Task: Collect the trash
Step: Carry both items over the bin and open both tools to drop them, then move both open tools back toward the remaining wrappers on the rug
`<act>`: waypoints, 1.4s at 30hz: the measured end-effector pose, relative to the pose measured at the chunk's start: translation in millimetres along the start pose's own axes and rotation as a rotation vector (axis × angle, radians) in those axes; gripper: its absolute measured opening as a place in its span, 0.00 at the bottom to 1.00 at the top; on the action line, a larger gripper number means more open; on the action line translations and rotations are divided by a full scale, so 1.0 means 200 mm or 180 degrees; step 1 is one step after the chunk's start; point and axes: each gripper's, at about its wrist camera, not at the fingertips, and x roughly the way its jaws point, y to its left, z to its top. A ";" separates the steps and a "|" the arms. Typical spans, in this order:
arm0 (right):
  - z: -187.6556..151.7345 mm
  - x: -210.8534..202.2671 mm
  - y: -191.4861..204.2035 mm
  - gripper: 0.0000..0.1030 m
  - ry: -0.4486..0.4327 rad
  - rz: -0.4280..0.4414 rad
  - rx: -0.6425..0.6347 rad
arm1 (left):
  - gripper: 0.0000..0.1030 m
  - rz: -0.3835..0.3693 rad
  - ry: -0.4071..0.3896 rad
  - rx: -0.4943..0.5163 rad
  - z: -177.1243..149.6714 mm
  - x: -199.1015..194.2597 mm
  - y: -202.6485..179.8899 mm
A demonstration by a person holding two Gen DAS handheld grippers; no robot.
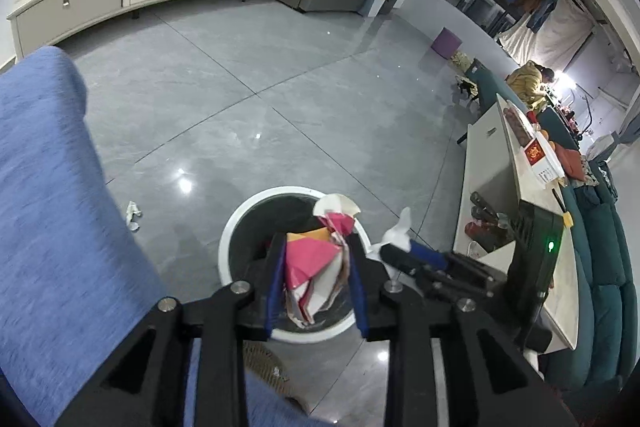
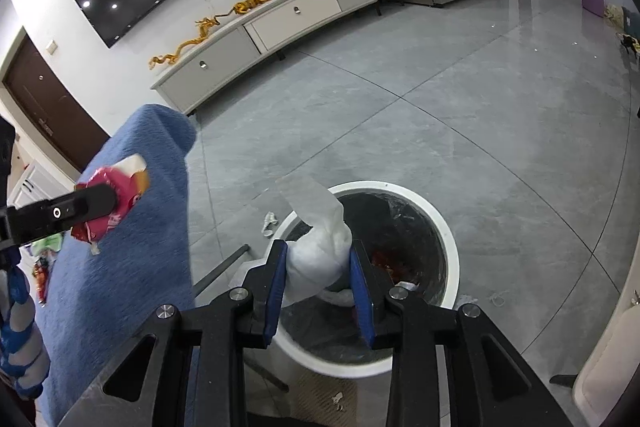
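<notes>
L claw [image 1: 316, 267] is clamped on a crumpled pink/white wrapper [image 1: 316, 263]; both blue pads press its sides. The wrapper's long axis runs along the fingers, top end poking out past the tips. Straight beyond and below it is the bin [image 1: 240, 223], white rim w/ dark liner, so the wad sits over the mouth, nearer the rim's close edge.

R claw [image 2: 318, 267] is gripping a white tissue wad [image 2: 320, 247], pads tight on both flanks, a loose tail rising past the tips toward upper left. In the R wrist view the bin [image 2: 448, 239] mouth lies ahead and a bit right of the wad; the wad hangs over the near-left rim, not centre.

Both claws are close together at the bin, L's load looks more squarely over the opening. Judgement: drop is next; R prob needs a small shift right/forward so the tissue clears the rim.

One more scrap [image 1: 133, 214] lies on the floor left of the bin, beside the blue cloth [image 1: 52, 207], well apart from both claws.
</notes>
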 end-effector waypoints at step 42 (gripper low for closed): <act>-0.05 -0.38 0.48 0.47 -0.0301 -0.0113 -0.0424 | 0.55 0.0640 -0.0828 -0.0507 -0.71 -0.94 0.53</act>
